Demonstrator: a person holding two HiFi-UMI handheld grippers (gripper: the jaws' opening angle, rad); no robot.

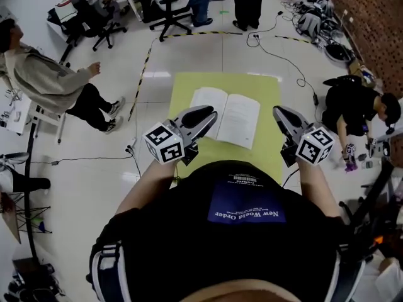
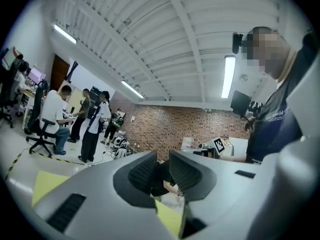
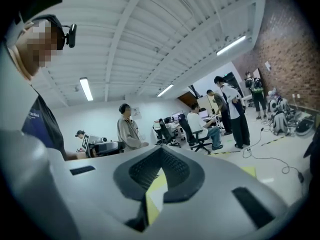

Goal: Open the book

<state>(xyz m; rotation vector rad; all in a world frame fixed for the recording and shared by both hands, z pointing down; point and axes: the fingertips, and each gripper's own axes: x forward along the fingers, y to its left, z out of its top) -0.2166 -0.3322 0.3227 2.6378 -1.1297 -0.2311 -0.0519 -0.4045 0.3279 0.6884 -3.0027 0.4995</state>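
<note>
The book [image 1: 225, 116] lies open on the yellow-green table [image 1: 189, 83], white pages up, spine running away from me. My left gripper [image 1: 211, 114] hovers over the book's left page, raised and pointing level, jaws drawn together with nothing between them. My right gripper [image 1: 277, 111] hangs above the table's right edge, to the right of the book, shut and empty. In the left gripper view the left gripper [image 2: 162, 156] faces a brick wall, with a strip of table [image 2: 47, 181] below. In the right gripper view the right gripper [image 3: 160, 151] has its tips meeting, and no book shows.
A person [image 1: 44, 74] sits on a chair at the left. Another person [image 1: 352, 106] crouches on the floor at the right. Office chairs [image 1: 167, 8] and standing people are beyond the table. Cables and striped tape [image 1: 141, 74] cross the floor.
</note>
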